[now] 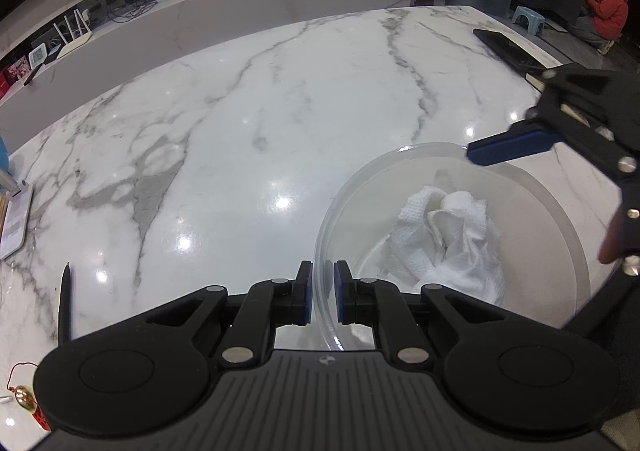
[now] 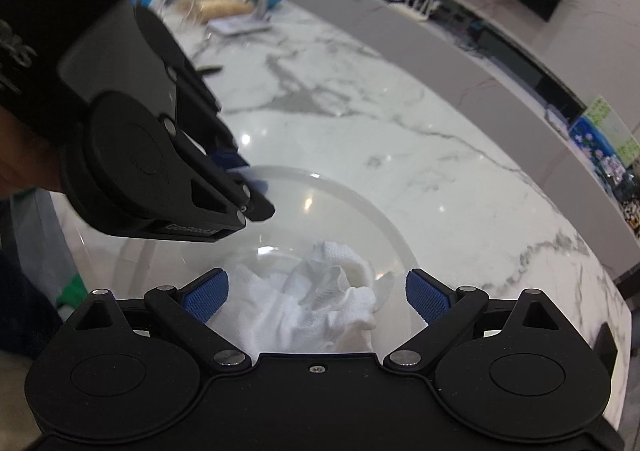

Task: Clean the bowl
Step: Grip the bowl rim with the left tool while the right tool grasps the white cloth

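Left gripper [image 1: 323, 293] pinches the bowl [image 1: 560, 211] rim on the marble table [image 1: 240, 111], cloth [image 2: 308, 303] inside, right gripper [image 2: 316, 293] spread wide above it: drop straight, bite the cloth's bunched middle, hold that rim steady.

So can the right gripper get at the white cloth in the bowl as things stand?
Probably yes: the right gripper is open just above the cloth, nothing between them, while the left gripper grips the bowl rim on the far side.
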